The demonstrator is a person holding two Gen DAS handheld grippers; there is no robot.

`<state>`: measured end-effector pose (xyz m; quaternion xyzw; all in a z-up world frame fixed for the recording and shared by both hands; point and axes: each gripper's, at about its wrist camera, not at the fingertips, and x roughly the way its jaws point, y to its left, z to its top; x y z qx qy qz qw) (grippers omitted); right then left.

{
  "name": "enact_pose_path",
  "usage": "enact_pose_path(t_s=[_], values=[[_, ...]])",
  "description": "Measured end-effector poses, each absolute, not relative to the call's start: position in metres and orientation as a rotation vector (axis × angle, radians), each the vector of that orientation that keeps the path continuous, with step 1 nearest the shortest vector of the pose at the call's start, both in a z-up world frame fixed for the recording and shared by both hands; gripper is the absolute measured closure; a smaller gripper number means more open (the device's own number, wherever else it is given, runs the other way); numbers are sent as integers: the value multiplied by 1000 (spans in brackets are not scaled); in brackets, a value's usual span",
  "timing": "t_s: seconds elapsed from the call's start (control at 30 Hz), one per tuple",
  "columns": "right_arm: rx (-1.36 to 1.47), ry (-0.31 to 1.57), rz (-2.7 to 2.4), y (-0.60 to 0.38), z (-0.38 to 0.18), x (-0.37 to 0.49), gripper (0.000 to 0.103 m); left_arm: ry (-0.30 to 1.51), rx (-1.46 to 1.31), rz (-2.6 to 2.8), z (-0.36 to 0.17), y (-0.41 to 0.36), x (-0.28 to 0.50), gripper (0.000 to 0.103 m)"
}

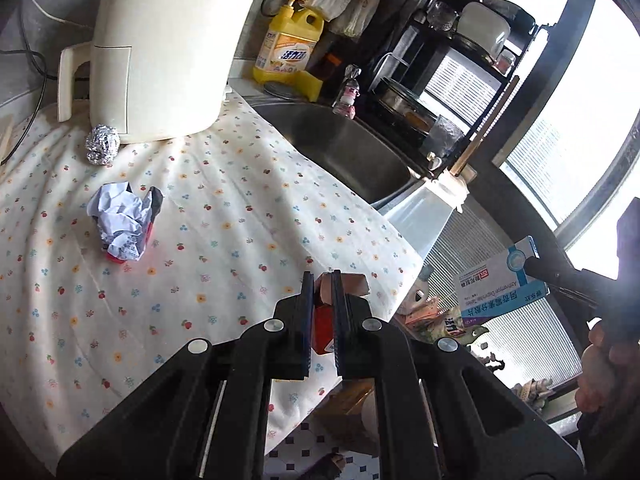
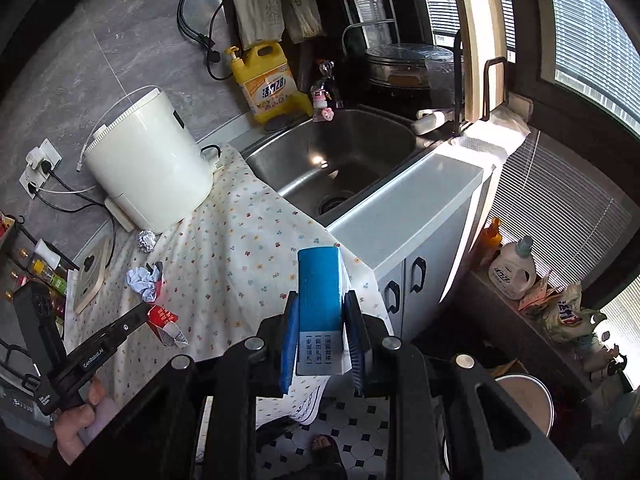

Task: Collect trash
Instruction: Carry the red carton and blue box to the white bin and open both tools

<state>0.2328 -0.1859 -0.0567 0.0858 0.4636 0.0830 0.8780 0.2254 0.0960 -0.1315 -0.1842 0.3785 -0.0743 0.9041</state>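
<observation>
My left gripper (image 1: pixel 322 280) is shut on a red and white carton (image 1: pixel 323 330) above the front edge of the flowered cloth (image 1: pixel 224 216); it also shows in the right wrist view (image 2: pixel 166 322). My right gripper (image 2: pixel 322 300) is shut on a blue and white box (image 2: pixel 320 304), held in the air off the counter's front edge; the box also shows in the left wrist view (image 1: pixel 500 284). A crumpled paper ball (image 1: pixel 122 222) and a foil ball (image 1: pixel 102 145) lie on the cloth; both show in the right wrist view, paper (image 2: pixel 144 280) and foil (image 2: pixel 146 240).
A cream appliance (image 1: pixel 168 48) stands at the cloth's back. A steel sink (image 2: pixel 340 160) lies to the right, with a yellow detergent bottle (image 2: pixel 270 84) behind it. A white bin (image 2: pixel 524 400) stands on the tiled floor below. Bottles and bags sit on the window ledge (image 2: pixel 560 308).
</observation>
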Motion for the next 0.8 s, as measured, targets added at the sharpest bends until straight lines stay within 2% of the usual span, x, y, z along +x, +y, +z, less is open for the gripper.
enact_pose_path(t_s=[0.4, 0.7, 0.77, 0.8], values=[[349, 1046, -118, -352, -110, 153, 80, 888, -276, -368, -155, -54, 242, 94], [462, 1111, -202, -428, -162, 118, 78, 968, -206, -459, -177, -148, 236, 94], [491, 1119, -206, -441, -175, 113, 74, 982, -193, -470, -182, -164, 234, 94], [505, 1130, -213, -448, -181, 110, 55, 989, -188, -475, -184, -172, 233, 94]])
